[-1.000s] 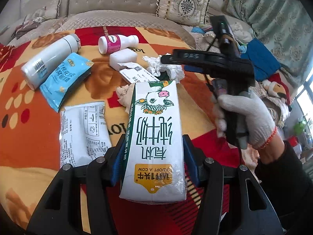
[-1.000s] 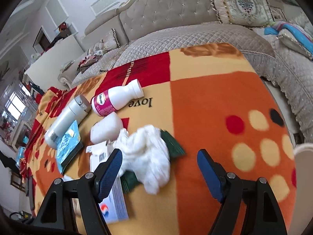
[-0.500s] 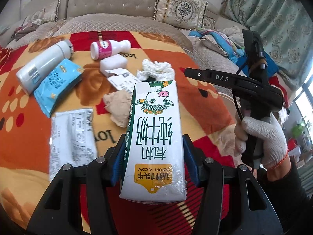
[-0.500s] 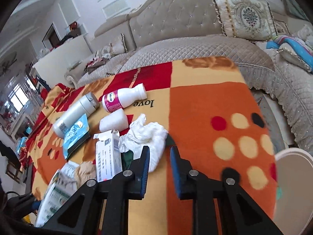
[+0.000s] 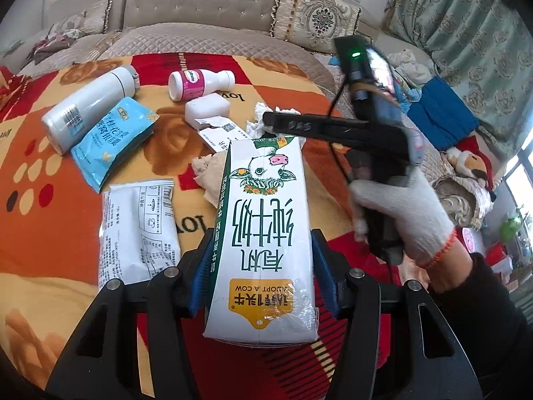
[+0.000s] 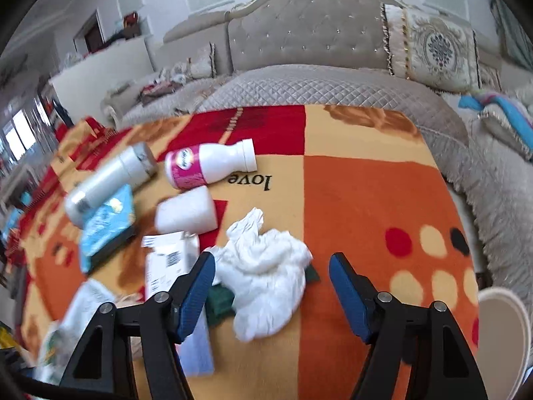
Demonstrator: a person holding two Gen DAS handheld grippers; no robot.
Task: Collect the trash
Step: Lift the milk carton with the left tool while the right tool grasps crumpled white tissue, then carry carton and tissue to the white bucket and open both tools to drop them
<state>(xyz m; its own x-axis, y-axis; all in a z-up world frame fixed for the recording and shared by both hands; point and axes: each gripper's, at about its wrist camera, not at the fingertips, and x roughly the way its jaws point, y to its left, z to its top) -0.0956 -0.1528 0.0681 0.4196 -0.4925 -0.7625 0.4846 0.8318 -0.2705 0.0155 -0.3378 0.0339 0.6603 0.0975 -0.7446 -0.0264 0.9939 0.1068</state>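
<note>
My left gripper (image 5: 260, 266) is shut on a white and green milk carton (image 5: 263, 220) with a cow printed on it, held above the patterned blanket. My right gripper (image 6: 271, 276) hovers over a crumpled white tissue (image 6: 266, 266); its jaws are opening, the tissue lies between the blue pads and they do not press on it. In the left wrist view a gloved hand (image 5: 399, 210) holds the right gripper (image 5: 276, 118) above that tissue (image 5: 256, 120). A pink-labelled bottle (image 6: 206, 166), a white flask (image 6: 106, 180) and a blue packet (image 6: 106, 226) lie to the left.
The trash lies on an orange, red and yellow blanket (image 6: 366, 200) in front of a grey tufted sofa (image 6: 299, 40). A white packet (image 5: 140, 230), a small white box (image 5: 220, 133) and a beige tissue (image 5: 210, 173) lie near the carton. A white round rim (image 6: 503, 330) shows at the lower right.
The right gripper shut with nothing in it while drawn back, then came forward over the white tissue again with its jaws spread. The left gripper kept hold of the carton.
</note>
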